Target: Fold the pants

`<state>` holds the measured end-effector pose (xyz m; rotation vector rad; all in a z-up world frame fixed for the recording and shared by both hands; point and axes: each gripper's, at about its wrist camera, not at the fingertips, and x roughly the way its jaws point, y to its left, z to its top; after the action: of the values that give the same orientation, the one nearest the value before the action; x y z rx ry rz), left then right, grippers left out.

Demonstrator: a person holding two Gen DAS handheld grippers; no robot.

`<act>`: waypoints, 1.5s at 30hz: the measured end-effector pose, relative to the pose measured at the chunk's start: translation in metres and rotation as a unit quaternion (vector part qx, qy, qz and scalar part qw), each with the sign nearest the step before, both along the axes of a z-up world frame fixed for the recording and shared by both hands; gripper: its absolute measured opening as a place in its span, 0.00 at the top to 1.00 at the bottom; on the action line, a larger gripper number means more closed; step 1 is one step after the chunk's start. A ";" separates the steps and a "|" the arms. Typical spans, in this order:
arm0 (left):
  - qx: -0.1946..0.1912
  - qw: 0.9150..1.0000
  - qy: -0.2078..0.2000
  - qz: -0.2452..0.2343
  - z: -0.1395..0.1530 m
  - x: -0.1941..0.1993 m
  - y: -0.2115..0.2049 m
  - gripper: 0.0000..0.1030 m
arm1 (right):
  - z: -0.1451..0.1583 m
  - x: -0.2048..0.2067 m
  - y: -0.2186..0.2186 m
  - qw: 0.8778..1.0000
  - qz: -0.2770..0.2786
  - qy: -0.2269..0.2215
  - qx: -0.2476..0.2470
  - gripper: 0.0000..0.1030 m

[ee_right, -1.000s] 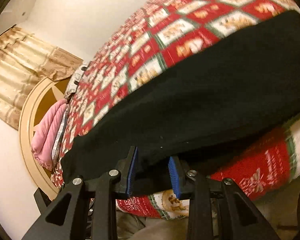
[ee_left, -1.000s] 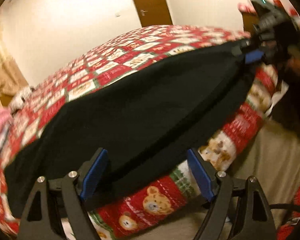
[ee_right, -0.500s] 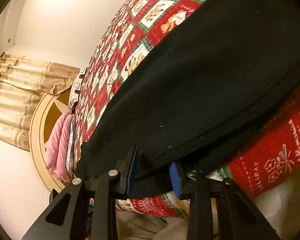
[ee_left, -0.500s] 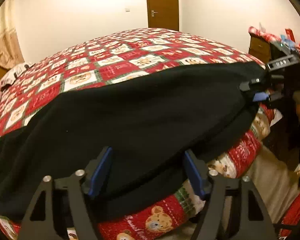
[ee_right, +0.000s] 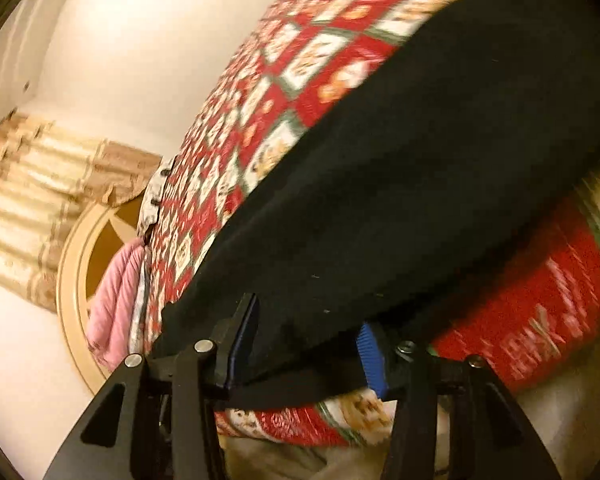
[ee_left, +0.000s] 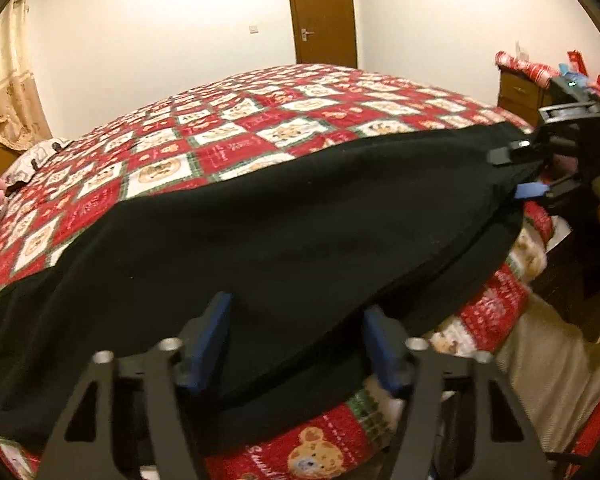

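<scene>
Lying along the near edge of the bed's red-and-white bear-patterned quilt (ee_left: 236,148), the black fleece pants (ee_left: 292,232) partly overhang its side. The left gripper (ee_left: 296,344) is spread wide with cloth between its blue pads; the right gripper (ee_right: 304,352) likewise stands parted around the fabric's edge.

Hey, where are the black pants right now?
The black pants lie spread along the near edge of the bed, on the red teddy-bear quilt, between the left tool and the right tool.
</scene>
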<state>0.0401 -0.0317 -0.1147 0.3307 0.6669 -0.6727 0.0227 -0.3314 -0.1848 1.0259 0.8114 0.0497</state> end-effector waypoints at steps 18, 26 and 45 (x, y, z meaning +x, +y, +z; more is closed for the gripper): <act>0.015 0.998 0.044 -0.044 -0.004 -0.017 0.011 0.87 | -0.010 -0.020 0.006 0.993 0.078 0.049 -0.071 0.95; 0.059 0.997 0.010 -0.045 0.013 -0.034 0.021 0.26 | 0.015 -0.042 -0.003 0.988 0.093 0.065 -0.101 0.46; -0.033 0.951 0.015 0.306 0.002 0.079 0.142 0.09 | 0.025 0.060 0.053 0.933 0.131 -0.064 -0.329 0.35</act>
<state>0.1194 0.1099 -0.1128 0.0399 0.7274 -0.1046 0.0832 -0.2780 -0.1601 0.2742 0.7643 0.0656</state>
